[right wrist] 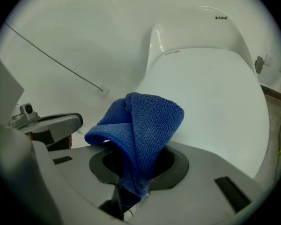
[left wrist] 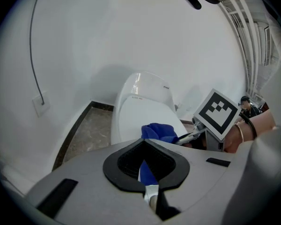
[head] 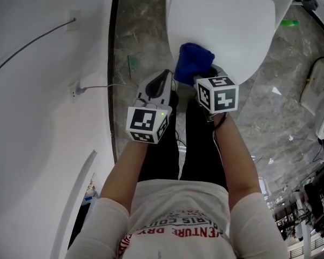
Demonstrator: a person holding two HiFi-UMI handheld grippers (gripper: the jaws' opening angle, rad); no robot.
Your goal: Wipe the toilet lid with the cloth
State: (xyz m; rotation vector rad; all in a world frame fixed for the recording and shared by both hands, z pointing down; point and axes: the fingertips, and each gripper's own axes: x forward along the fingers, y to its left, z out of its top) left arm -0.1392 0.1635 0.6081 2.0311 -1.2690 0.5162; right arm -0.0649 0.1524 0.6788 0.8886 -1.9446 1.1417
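Note:
The white toilet lid point(head: 227, 20) is down, closed over the bowl; it also shows in the left gripper view point(left wrist: 140, 114) and fills the right gripper view point(right wrist: 210, 88). A folded blue cloth point(head: 191, 62) hangs over the lid's near edge. My right gripper point(head: 198, 80) is shut on the cloth point(right wrist: 145, 125), whose lower end is pinched low between the jaws point(right wrist: 131, 191). My left gripper point(head: 164, 82) hovers just left of the cloth point(left wrist: 159, 131), off the lid; its jaws point(left wrist: 147, 182) look shut with nothing held.
A white wall point(head: 38, 90) with a socket point(head: 75, 90) and a thin cable runs along the left. Grey marble floor point(head: 135, 31) surrounds the toilet. A green item point(head: 290, 22) and a white fixture point(head: 318, 90) lie to the right. My black-clad legs point(head: 178, 144) stand close below.

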